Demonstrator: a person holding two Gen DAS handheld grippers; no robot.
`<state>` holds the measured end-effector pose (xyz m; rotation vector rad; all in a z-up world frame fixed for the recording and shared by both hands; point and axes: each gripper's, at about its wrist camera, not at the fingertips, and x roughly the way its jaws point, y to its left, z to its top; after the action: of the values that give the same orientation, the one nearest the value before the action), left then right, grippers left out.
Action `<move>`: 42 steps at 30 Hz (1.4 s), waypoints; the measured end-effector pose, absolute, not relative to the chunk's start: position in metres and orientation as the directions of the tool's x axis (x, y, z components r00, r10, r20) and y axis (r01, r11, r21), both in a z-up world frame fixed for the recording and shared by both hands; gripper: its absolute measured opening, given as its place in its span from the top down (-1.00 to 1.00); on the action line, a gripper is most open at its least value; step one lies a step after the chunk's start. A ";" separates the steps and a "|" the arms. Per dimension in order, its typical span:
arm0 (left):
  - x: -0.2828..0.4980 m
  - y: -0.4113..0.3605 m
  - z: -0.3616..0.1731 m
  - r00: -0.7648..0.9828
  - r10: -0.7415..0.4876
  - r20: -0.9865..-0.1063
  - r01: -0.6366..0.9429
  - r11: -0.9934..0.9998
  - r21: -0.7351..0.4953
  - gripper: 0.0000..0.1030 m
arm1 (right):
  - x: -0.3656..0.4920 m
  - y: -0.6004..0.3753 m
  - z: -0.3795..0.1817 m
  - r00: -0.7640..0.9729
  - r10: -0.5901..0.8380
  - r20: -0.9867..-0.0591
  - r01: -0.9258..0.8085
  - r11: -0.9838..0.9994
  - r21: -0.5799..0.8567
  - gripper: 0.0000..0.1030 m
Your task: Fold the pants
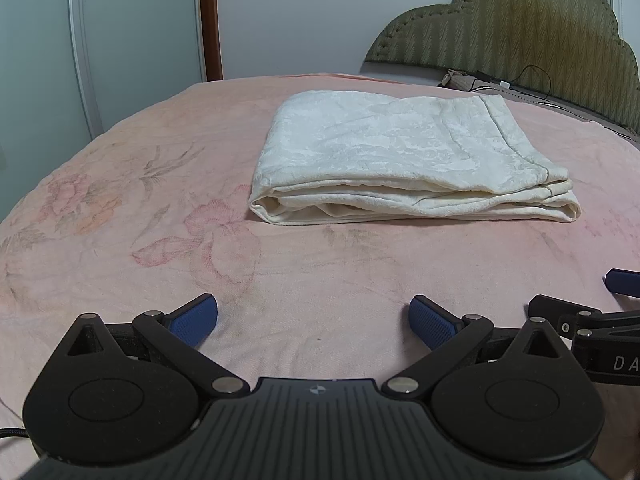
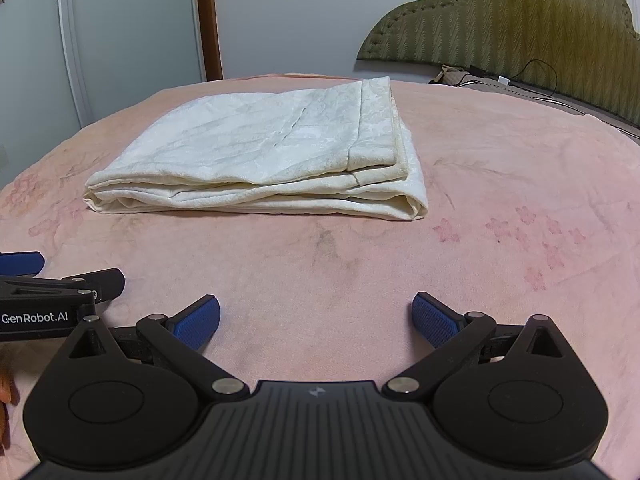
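Both hand-held grippers, left (image 1: 314,322) and right (image 2: 316,322), gape empty near folded cream pants (image 1: 396,160) on pink bedspread (image 1: 120,220).

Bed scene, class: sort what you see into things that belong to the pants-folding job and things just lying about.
Part of the job:
pants, cream, folded in layers on the pink blanket
left gripper, open
right gripper, open

Just lying about:
headboard
black cable
white door
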<state>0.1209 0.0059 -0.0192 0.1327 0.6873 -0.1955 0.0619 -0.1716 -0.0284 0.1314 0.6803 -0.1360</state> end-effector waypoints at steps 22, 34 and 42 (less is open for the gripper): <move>0.122 0.007 -0.020 0.756 -0.138 -0.640 0.225 0.973 0.057 -1.00 | 0.064 -0.170 -0.029 0.766 -0.102 -0.635 0.193 0.978 0.076 -1.00; 0.122 0.007 -0.020 0.756 -0.143 -0.639 0.231 0.971 0.055 -1.00 | 0.064 -0.170 -0.029 0.766 -0.106 -0.635 0.200 0.977 0.077 -1.00; 0.122 0.006 -0.020 0.757 -0.143 -0.638 0.232 0.971 0.057 -1.00 | 0.065 -0.169 -0.030 0.763 -0.116 -0.636 0.209 0.975 0.074 -1.00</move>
<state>0.1219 0.0063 -0.0204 0.1360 0.6833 -0.2049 0.0651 -0.1693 -0.0296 0.1434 0.6808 -0.1774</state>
